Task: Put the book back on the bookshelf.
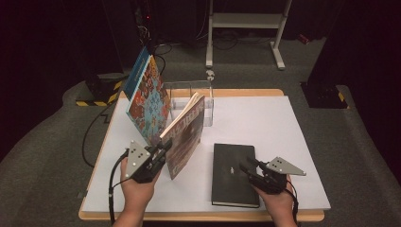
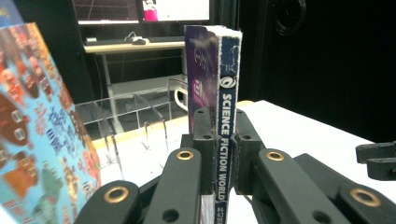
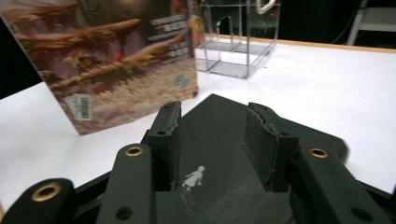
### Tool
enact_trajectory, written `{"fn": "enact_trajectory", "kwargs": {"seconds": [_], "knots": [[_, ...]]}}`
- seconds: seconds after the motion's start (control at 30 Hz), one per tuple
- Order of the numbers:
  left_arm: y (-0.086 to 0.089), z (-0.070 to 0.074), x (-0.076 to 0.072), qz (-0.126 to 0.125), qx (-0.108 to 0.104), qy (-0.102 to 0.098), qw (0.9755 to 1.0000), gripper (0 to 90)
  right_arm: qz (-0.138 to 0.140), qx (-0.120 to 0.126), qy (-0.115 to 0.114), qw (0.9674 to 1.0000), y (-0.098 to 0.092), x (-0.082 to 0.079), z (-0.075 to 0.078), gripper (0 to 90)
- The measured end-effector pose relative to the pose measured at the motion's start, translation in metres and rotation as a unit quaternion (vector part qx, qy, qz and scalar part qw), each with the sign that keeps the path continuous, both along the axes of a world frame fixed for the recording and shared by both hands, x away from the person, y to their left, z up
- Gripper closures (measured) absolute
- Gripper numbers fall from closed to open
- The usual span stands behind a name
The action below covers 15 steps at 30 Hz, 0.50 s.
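Left fingers [image 2: 218, 154] clamped tight on the spine of the paperback [image 1: 185, 135]. It stands upright on the white worktop [image 1: 265, 123], long axis vertical, spine toward me, fore-edge pointing away to the clear rack [image 1: 191, 101]. It leans slightly. From above, my left gripper [image 1: 163, 150] meets the spine low down, near the worktop.

Left gripper view: spine lettering runs top to bottom, "SCIENCE FICTION WORLD", white on blue, purple cover to one side; top corner of the spine is scuffed. The high view gives none of that lettering, only the cream page edges and the brownish cover.

Right gripper view: the paperback's back cover with a barcode at the lower corner, and its foot resting on the worktop.

Right fingers [image 3: 212, 140] stand part open, nothing between them, over the black notebook [image 1: 234, 172], which lies flat, long axis running away from me, near the front edge. A small white figure is printed on its cover [image 3: 194, 177].

Just left of the paperback a large patterned book [image 1: 149, 101] stands tilted, with a blue book [image 1: 137, 71] behind it. The rack sits behind both, near the far edge.
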State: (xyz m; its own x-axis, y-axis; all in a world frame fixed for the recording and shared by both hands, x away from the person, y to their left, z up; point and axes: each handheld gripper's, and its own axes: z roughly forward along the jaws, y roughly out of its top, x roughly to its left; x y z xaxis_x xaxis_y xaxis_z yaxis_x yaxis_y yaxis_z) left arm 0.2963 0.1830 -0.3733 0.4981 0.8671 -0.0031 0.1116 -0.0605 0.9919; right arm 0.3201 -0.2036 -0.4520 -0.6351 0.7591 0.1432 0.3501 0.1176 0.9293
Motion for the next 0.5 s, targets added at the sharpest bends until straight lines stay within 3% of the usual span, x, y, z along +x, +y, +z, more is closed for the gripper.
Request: {"fn": "enact_trajectory", "kwargs": {"seconds": [0.13,0.23,0.37,0.5], "knots": [[0.014,0.002,0.006,-0.006,0.007,0.003,1.0000,83.2,-0.011,-0.001,0.001,0.9999,-0.004,0.002,-0.002,56.1],[0.021,0.000,0.008,-0.012,-0.006,0.009,0.9999,83.1,-0.016,-0.005,0.003,0.9999,-0.006,0.002,-0.004,56.0],[0.024,-0.003,0.008,-0.016,-0.016,0.010,0.9997,82.7,-0.021,-0.003,0.006,0.9998,-0.008,0.003,-0.006,55.4],[0.023,-0.001,0.008,-0.013,-0.012,0.013,0.9998,81.4,-0.029,-0.003,0.011,0.9995,-0.009,0.004,-0.008,55.2]]}}
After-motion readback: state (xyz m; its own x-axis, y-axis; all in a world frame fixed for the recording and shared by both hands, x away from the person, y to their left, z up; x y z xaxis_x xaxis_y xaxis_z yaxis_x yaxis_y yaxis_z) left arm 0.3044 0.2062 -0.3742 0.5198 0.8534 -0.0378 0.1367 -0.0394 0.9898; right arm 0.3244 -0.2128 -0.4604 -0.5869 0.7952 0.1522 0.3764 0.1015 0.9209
